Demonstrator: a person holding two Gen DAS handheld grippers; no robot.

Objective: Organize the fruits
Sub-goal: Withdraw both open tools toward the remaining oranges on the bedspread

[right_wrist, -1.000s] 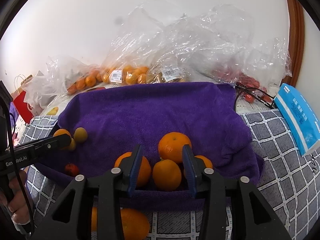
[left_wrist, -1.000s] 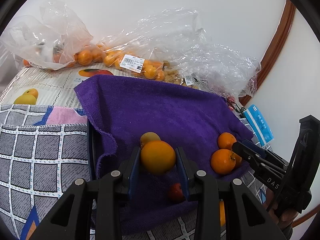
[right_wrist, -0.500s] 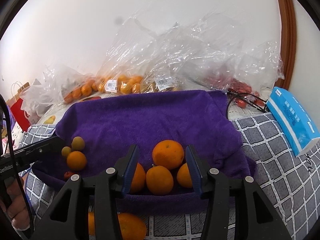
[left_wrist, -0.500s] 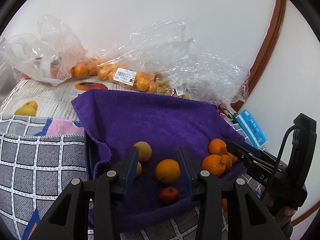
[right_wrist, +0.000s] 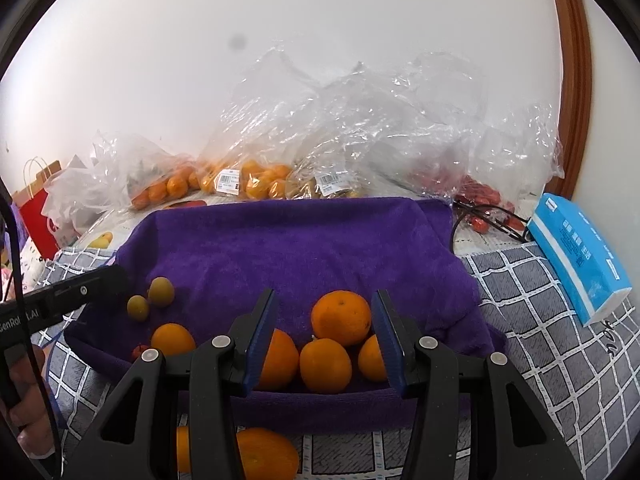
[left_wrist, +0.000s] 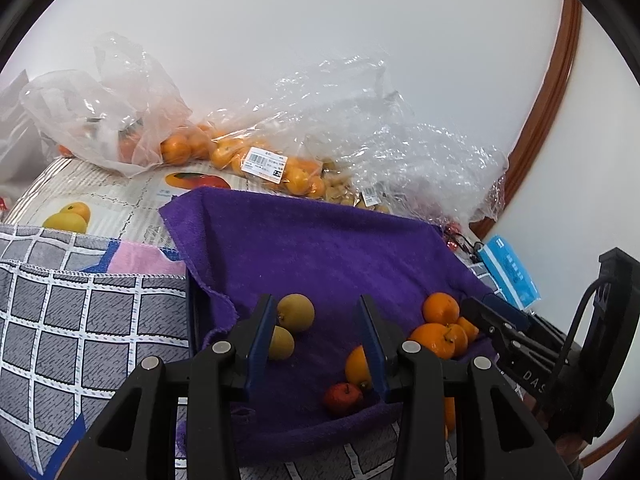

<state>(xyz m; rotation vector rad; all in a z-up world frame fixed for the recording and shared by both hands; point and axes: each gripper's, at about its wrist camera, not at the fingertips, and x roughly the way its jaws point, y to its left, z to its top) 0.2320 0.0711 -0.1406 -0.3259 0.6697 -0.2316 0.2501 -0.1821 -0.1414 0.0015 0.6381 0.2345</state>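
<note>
My left gripper point(left_wrist: 316, 340) and right gripper point(right_wrist: 325, 338) both hover with jaws parted, gripping nothing. Just beyond, on the purple towel point(right_wrist: 304, 240), four oranges point(right_wrist: 341, 317) cluster by my right fingers; two yellow-green fruits point(left_wrist: 296, 313) lie left. Bagged fruit point(right_wrist: 256, 180) lines the wall.

The left gripper point(left_wrist: 318, 334) has its two fingers apart over the purple towel point(left_wrist: 320, 252), with nothing between them. Two yellow-green fruits point(left_wrist: 294, 314) sit by the left finger. An orange point(left_wrist: 357, 366) and a small red fruit point(left_wrist: 342, 398) sit by the right finger.
</note>
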